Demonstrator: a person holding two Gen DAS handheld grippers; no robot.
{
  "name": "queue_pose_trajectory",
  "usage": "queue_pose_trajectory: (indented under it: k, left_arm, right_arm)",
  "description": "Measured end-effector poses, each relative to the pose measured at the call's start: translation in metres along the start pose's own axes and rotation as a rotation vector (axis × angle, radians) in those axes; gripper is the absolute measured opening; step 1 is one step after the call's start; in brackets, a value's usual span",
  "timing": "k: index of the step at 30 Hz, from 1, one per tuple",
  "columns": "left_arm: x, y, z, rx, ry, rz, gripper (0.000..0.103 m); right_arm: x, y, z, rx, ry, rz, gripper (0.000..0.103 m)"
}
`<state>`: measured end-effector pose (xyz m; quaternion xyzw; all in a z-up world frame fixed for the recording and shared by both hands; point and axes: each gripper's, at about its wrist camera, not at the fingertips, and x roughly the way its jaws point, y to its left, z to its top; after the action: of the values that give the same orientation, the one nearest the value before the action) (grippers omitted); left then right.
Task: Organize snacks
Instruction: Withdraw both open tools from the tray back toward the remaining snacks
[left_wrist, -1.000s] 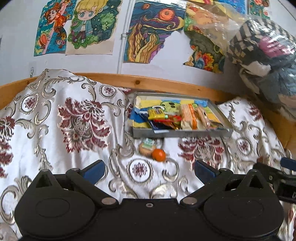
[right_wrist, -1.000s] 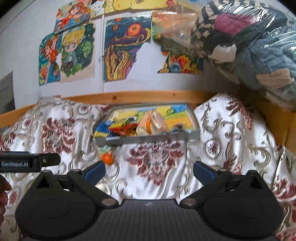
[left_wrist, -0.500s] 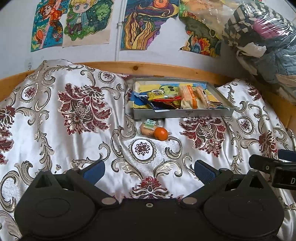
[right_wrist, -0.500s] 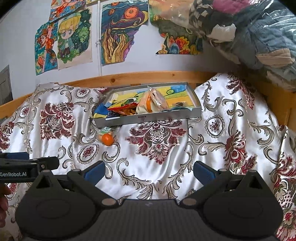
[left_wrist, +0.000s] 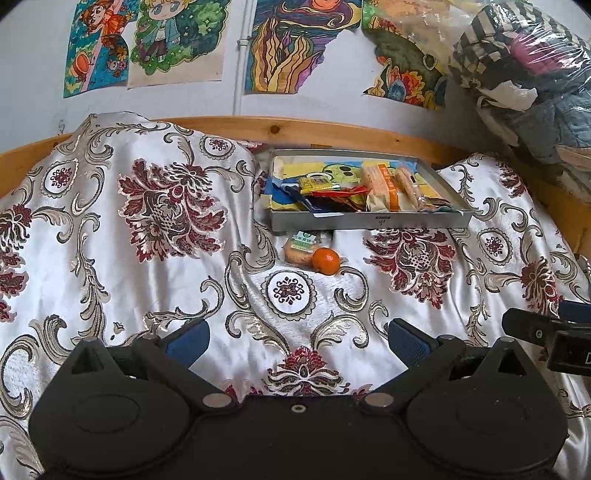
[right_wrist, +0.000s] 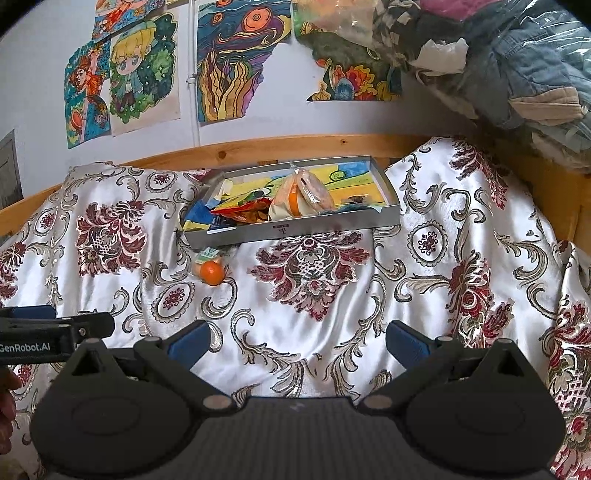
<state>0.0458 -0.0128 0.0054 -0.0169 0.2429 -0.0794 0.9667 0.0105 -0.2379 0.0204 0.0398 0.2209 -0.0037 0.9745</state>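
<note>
Grippers come nearest: the left gripper (left_wrist: 297, 341) and the right gripper (right_wrist: 297, 341) both hang over the patterned bedspread (left_wrist: 110, 266) with their blue-padded fingers spread wide and nothing between them. Farther out, a small orange (left_wrist: 325, 260) lies on the cloth, touching a wrapped biscuit (left_wrist: 298, 251) on its left. Just beyond those two sits a shallow grey tray (left_wrist: 369, 220), holding a heap of snack packets (left_wrist: 382, 186) toward its middle and left side. Behind the tray runs a wooden bed rail (left_wrist: 332, 131), and on the far wall hang coloured drawings (left_wrist: 177, 40). At far right is a plastic-wrapped bundle of bedding (left_wrist: 524, 74).
</note>
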Motion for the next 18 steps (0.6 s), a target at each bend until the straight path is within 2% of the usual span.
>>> queue_pose_trajectory:
  k: [18]
  left_arm:
    - [0.01, 0.005, -0.001, -0.033, 0.018, 0.011, 0.102]
  right_arm:
    - [0.011, -0.002, -0.003, 0.007, 0.021, -0.002, 0.103]
